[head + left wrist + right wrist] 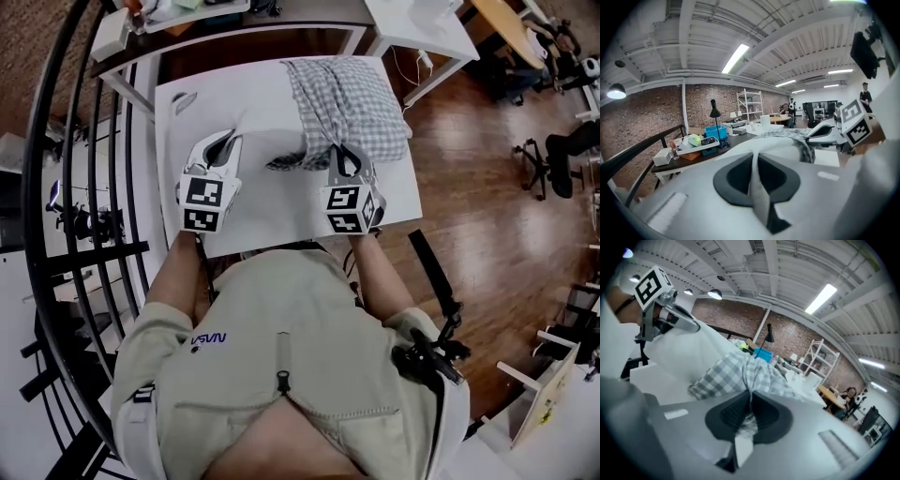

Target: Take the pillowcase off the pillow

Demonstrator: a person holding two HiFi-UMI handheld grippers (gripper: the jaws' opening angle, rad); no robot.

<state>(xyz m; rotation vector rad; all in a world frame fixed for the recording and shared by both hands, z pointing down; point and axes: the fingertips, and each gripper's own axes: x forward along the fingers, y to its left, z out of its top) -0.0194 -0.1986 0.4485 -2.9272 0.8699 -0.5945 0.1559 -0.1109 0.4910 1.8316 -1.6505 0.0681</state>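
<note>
A white surface (281, 211) stands on a glossy wooden floor (469, 197), with a curved black railing (94, 234) on its left. Beyond it a dark desk (696, 159) carries a blue box (715, 132) and a black lamp (714, 112). Behind that are a brick wall (647, 122) and a white shelf unit (750, 105), and a strip light (735, 58) runs along the white ceiling.

The white pillow (780, 145) lies on the surface, its far right part inside the grey checked pillowcase (352, 103). The left tool (225, 142) is closed on a fold of the pillow's white cloth. The right tool (343, 155) is clamped on the bunched near edge of the pillowcase.

Each tool's cube shows black-and-white square markers. Small dark-blue lettering (208, 340) on the person's beige shirt, upside down in the head view, seems to read NASA
</note>
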